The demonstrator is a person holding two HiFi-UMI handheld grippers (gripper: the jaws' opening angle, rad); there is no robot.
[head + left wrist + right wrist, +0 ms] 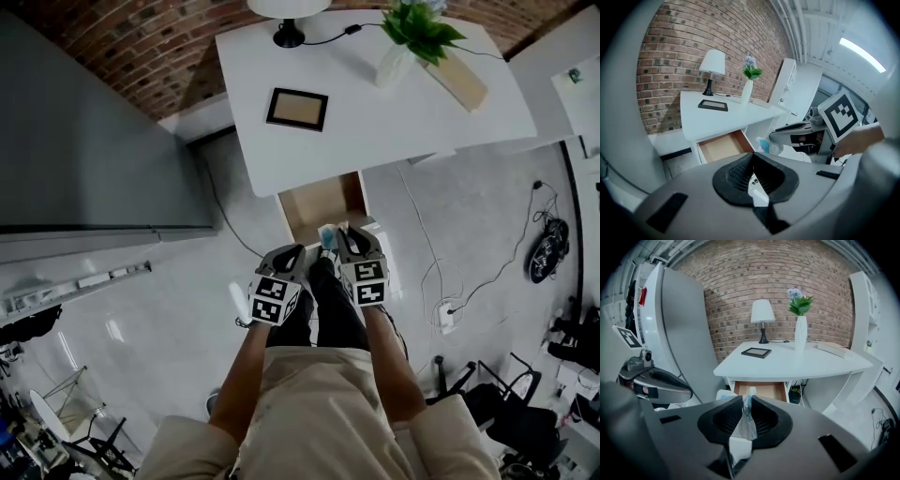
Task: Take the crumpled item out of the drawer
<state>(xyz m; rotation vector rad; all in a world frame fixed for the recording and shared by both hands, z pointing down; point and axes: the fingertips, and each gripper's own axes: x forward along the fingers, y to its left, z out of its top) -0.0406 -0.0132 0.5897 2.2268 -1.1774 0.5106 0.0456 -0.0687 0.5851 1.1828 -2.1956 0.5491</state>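
Observation:
The crumpled item (748,422), a clear squashed plastic piece with blue print, is pinched between the jaws of my right gripper (746,401). In the head view it (327,236) sticks out ahead of that gripper (349,240), just in front of the open wooden drawer (323,204), and is outside the drawer. The drawer (760,390) looks bare inside. My left gripper (291,253) is level with the right one and close beside it. Its jaws (752,157) are shut with nothing between them. From the left gripper view, the crumpled item (765,145) hangs off the right gripper (801,133).
The white desk (394,112) carries a lamp (289,23), a dark picture frame (298,109), a vase with a green plant (412,42) and a book (459,82). A tall grey cabinet (84,141) stands at the left. Cables (441,300) and chairs (506,403) are on the floor at the right.

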